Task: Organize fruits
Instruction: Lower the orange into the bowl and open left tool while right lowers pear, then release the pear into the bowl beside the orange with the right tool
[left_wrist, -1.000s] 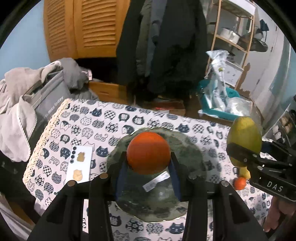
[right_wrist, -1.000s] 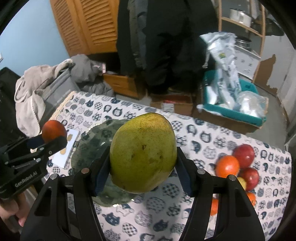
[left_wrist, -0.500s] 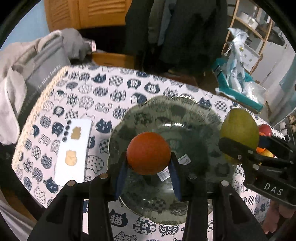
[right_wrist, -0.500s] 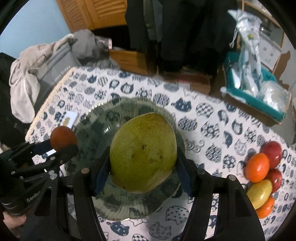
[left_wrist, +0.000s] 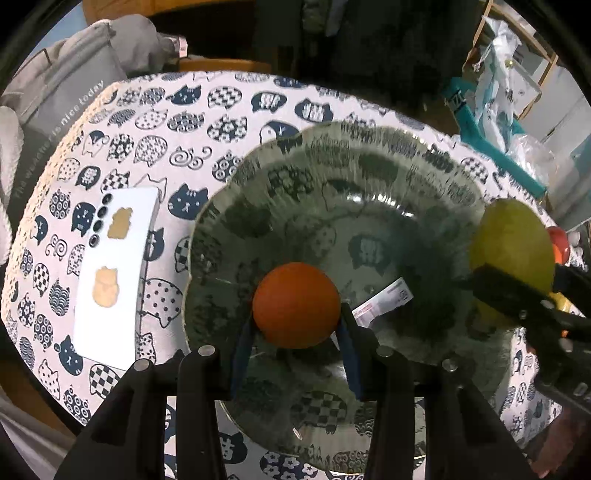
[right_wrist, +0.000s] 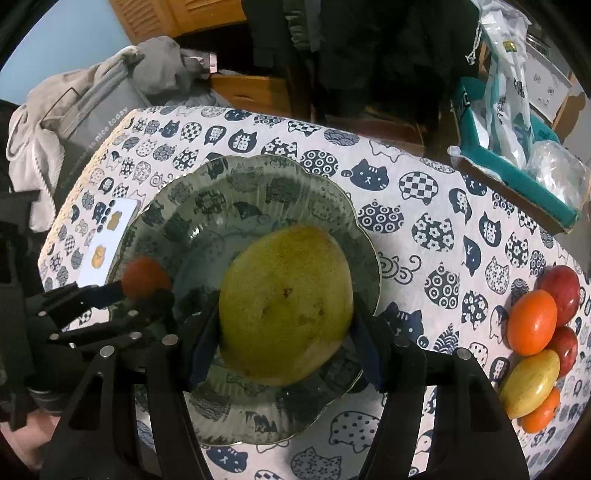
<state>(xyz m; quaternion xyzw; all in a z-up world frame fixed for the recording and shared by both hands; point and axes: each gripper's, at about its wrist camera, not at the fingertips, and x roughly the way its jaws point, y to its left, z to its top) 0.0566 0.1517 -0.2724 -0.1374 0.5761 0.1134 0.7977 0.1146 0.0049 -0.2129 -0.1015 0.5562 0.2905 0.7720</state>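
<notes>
Surroundings: cat-print tablecloth (right_wrist: 436, 206); white phone (left_wrist: 112, 273) lying flat just left of the glass plate (left_wrist: 369, 173); a white label (left_wrist: 384, 301) lies in the plate. Teal box (right_wrist: 517, 173) with plastic bags off the table's far right edge; grey clothes (right_wrist: 110, 92) at far left.

Count: two fruits held, five loose in a cluster (right_wrist: 535, 332) at the right table edge: two red, two orange, one yellow.

Left gripper (left_wrist: 295, 325) is clamped on an orange fruit (left_wrist: 295, 304) over the plate's left half. Right gripper (right_wrist: 286, 325) grips a green mango (right_wrist: 286, 302) over the plate centre.

Versus 1.0 s ago: both grippers lower and tilted down, plate now fills each view.
</notes>
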